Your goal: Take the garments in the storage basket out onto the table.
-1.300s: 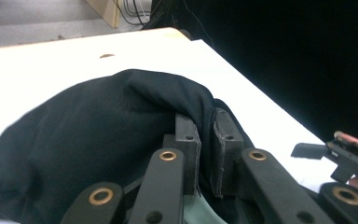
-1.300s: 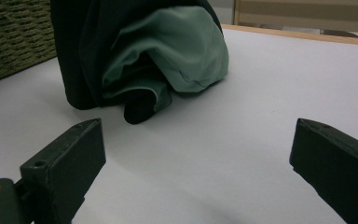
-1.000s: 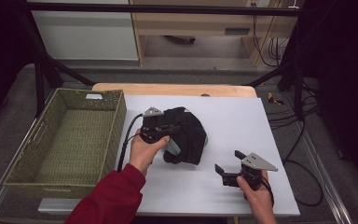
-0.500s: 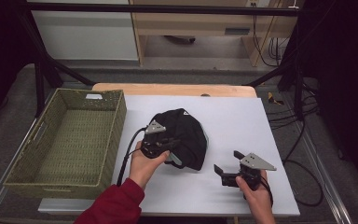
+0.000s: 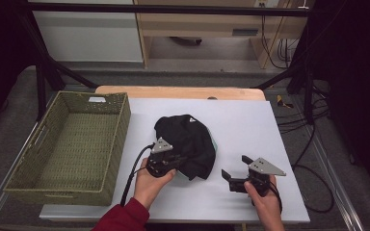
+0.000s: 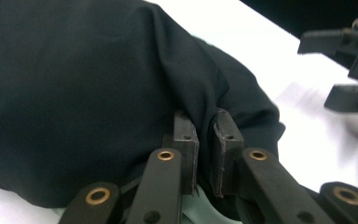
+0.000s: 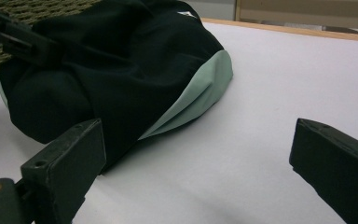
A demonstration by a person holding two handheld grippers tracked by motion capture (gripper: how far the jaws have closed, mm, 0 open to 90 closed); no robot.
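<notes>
Pinching the black cap [image 5: 187, 144] with the left gripper [image 5: 173, 162] beside the wicker basket [image 5: 118, 144].

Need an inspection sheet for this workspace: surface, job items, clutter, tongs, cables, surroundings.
Surface: white table, bare apart from the items below; wooden strip along its far edge.
Job's things: black cap with pale green lining lies mid-table; wicker basket at the table's left, nothing in it.
Clutter: nothing seen.
Tongs: left tongs pinched on a fold of the cap; right tongs open, holding nothing, on the table right of the cap.
Cables: black cable trails from the left tongs; loose cables on the floor to the right.
Surroundings: dark frame bars, cabinet and wooden furniture behind the table.
</notes>
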